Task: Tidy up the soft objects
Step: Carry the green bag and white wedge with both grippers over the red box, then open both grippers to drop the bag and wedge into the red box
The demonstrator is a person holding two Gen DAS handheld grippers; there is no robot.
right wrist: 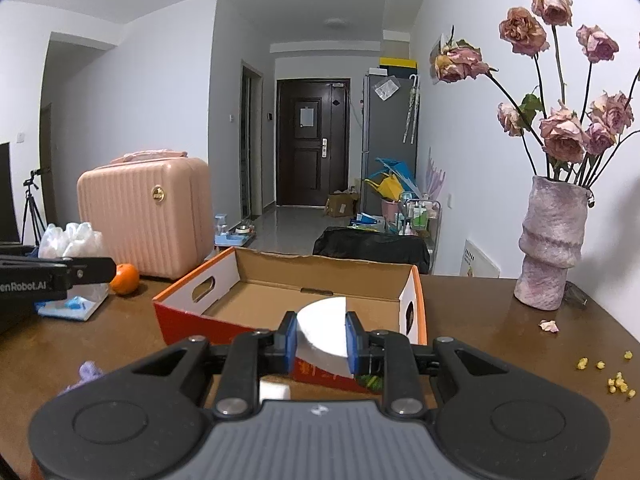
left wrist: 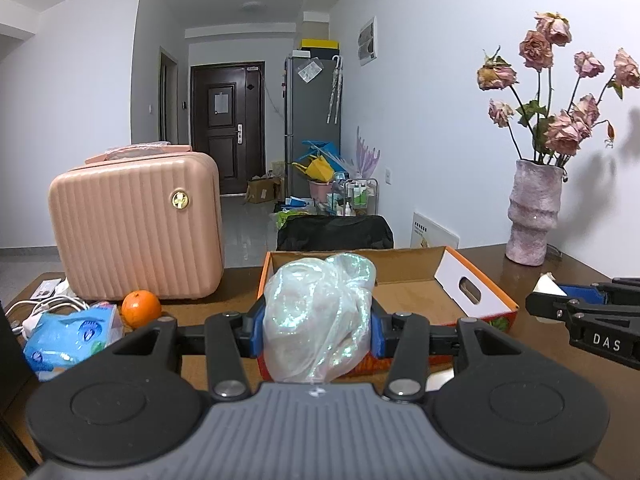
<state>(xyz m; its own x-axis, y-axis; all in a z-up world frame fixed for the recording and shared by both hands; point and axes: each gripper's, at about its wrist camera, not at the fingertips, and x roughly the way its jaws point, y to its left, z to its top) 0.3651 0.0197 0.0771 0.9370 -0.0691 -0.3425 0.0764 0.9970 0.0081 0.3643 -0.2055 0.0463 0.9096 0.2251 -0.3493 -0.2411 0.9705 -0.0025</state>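
My left gripper (left wrist: 318, 328) is shut on a crumpled iridescent plastic bag (left wrist: 320, 316), held just in front of the near wall of an open cardboard box (left wrist: 412, 292) with orange sides. My right gripper (right wrist: 322, 334) is shut on a white sponge-like block (right wrist: 324, 330), held at the near edge of the same box (right wrist: 280, 300), whose inside looks empty. The right gripper also shows at the right edge of the left wrist view (left wrist: 560, 300), and the left gripper with its bag shows at the left of the right wrist view (right wrist: 72, 240).
On the brown table stand a pink hard case (left wrist: 138, 224), an orange (left wrist: 141, 309), a blue tissue pack (left wrist: 72, 336) and white cables at left. A pink vase with dried roses (right wrist: 554, 240) stands at right, with petals and yellow crumbs (right wrist: 616, 380) nearby. A purple soft item (right wrist: 90, 372) lies near left.
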